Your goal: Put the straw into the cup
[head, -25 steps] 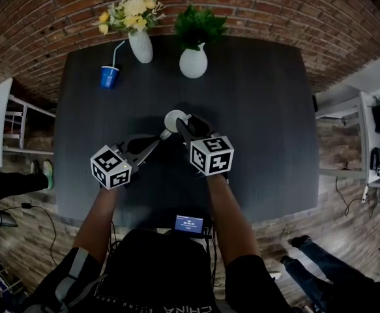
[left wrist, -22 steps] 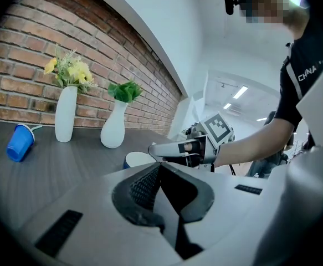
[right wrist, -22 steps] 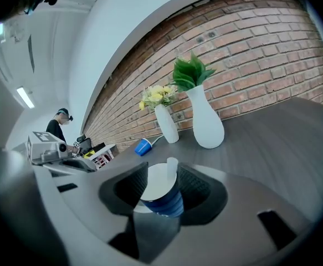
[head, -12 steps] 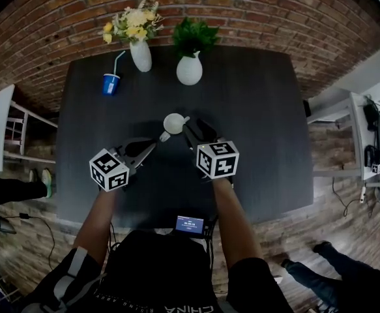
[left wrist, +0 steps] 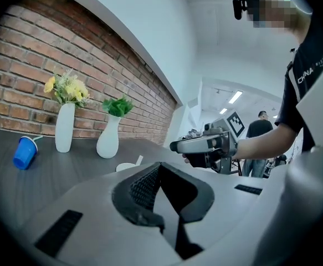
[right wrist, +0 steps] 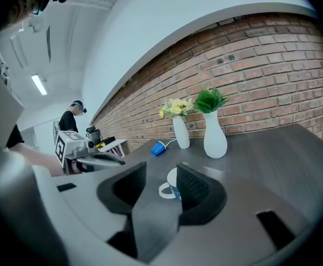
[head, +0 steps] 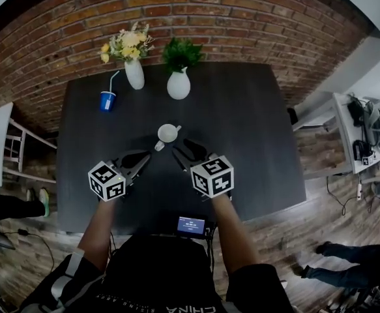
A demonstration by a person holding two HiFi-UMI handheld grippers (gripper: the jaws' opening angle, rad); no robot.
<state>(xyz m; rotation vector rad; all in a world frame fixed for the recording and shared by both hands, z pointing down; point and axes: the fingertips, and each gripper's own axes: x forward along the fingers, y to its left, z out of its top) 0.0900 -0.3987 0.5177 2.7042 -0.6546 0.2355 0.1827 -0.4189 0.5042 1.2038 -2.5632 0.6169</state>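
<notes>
A white cup (head: 168, 133) stands near the middle of the dark table (head: 255, 122), with a short white straw (left wrist: 139, 160) leaning out of it. A small white piece (head: 159, 146) lies against its near side. My right gripper (head: 182, 150) hovers just short of the cup, open and empty; the cup (right wrist: 172, 177) shows beyond the gap between its jaws. My left gripper (head: 139, 156) hangs to the cup's near left, its jaw tips together with nothing seen between them (left wrist: 160, 168).
A blue cup (head: 107, 100) with its own straw (head: 115, 80) sits at the back left. Two white vases (head: 135, 74) (head: 178, 85), one with flowers and one with greenery, stand along the back edge before a brick wall. A white shelf (head: 0, 135) stands left of the table.
Both grippers have drawn back from the white cup toward me and risen. The right gripper, close against the cup a second ago, now stands clear of it.
</notes>
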